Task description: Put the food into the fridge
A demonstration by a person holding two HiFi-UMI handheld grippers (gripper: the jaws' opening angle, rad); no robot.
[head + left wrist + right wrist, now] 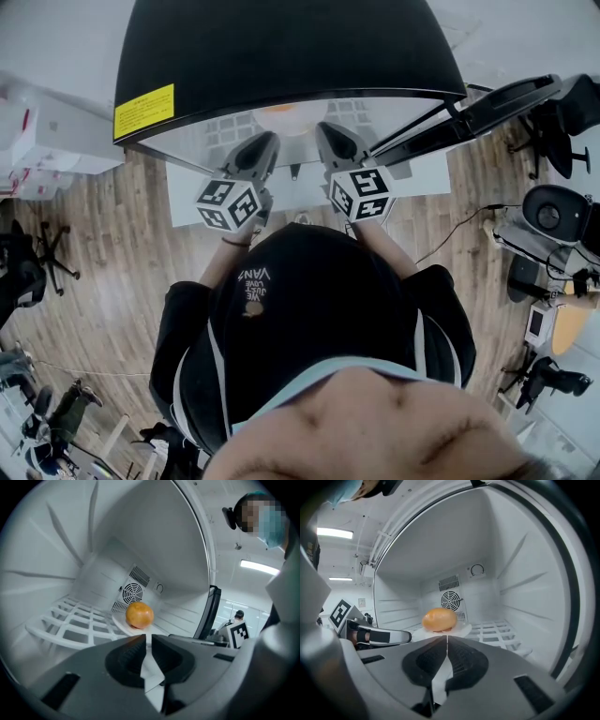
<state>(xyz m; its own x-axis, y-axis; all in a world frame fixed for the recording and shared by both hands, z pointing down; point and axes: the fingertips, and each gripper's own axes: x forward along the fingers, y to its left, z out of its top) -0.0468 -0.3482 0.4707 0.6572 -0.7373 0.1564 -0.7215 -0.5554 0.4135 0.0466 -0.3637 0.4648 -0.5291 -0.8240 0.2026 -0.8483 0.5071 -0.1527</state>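
Fridge: a small black-topped unit is standing with its door swung open to the right in the head view. The person is leaning in over it, and both grippers are reaching into the white interior side by side.

Task item: an orange food item is sitting on a white plate. The plate is resting on the white grid shelf inside the fridge, in front of the round fan grille on the back wall. The right gripper view is showing the same arrangement, with the food item centred on the plate and the fan grille just behind it. I cannot tell whether the food is a fruit or a bun.

Left gripper: its jaws are standing drawn in to a thin slit and are clamping nothing. The tips are pointing at the near edge of the plate, just short of the food.

Right gripper: its jaws are meeting along a fine line and are likewise holding nothing. They are pointing at the food from the other side, with the plate rim showing just beyond the tips. Whether either gripper is touching the plate cannot be determined.

Head view: the left gripper and right gripper are lying close together and near level.
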